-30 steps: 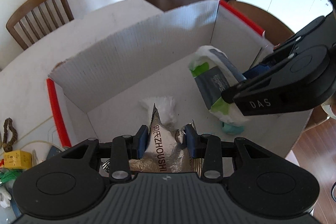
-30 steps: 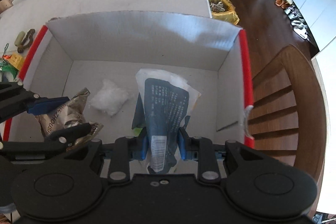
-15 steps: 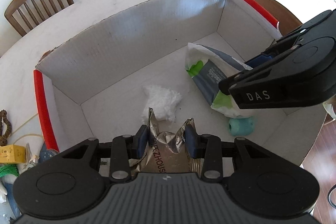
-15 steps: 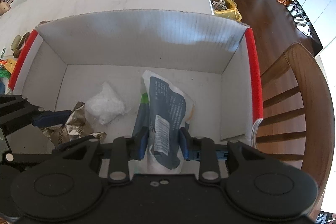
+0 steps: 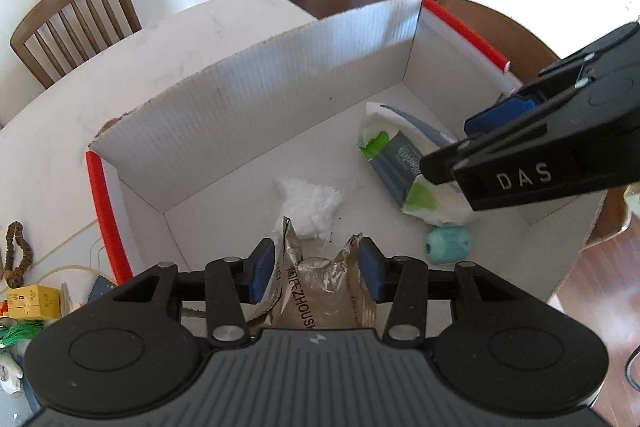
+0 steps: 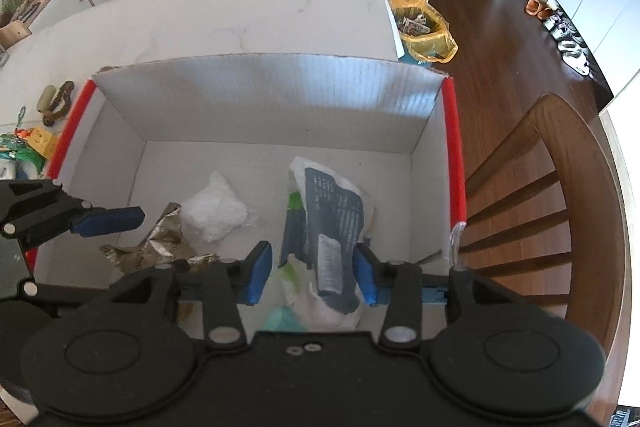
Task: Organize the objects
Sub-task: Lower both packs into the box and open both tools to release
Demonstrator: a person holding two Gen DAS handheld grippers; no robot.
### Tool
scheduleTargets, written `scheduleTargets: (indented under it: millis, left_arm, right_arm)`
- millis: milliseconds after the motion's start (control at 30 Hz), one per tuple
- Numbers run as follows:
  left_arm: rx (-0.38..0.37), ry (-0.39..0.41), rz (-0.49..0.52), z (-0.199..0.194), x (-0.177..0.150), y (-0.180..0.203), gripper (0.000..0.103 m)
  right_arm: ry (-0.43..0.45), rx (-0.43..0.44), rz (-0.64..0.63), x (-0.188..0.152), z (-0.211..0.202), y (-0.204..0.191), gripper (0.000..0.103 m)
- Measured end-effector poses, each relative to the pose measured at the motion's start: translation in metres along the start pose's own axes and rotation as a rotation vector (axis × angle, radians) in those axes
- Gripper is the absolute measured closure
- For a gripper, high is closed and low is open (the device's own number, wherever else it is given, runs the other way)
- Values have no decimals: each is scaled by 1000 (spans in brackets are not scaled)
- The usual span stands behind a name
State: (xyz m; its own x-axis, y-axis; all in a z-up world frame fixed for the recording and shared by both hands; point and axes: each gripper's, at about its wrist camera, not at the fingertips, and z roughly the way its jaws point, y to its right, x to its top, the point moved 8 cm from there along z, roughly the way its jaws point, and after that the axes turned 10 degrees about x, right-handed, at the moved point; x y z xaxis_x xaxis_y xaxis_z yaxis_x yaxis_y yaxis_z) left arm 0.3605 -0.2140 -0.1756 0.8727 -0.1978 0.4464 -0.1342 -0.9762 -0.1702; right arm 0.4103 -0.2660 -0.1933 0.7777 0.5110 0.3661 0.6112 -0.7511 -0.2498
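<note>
Both packets are being let go inside the white cardboard box (image 6: pixel 280 99).
Left gripper (image 5: pixel 316 269): jaws opening, crinkled silver foil pouch (image 5: pixel 320 291) freed on the floor. Right gripper (image 6: pixel 312 277): jaws opening, blue-and-white plastic packet (image 6: pixel 328 211) released, where a second ago both were pinched.

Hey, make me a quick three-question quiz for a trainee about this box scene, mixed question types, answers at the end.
1. True or false: the silver foil bag lies between the fingers of the left gripper.
2. Multiple choice: what lies on the box floor between the foil bag and the blue and white packet? A) a yellow carton B) a white fluffy wad C) a shoe
3. Fill in: the side rims of the white box are edged in ____.

Key: 1 true; 2 B, the white fluffy wad; 3 red.
</note>
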Motion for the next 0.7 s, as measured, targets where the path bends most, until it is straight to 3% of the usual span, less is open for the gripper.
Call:
scheduleTargets:
  millis: [433,700]
  left_arm:
    - [-68,121,-3,-59,0,-20,58]
    - [-94,195,-15,-88,-5,-39,46]
  right_arm:
    - [75,40,21,-14,-43,-20,57]
    - [141,66,43,-25,-67,-46,42]
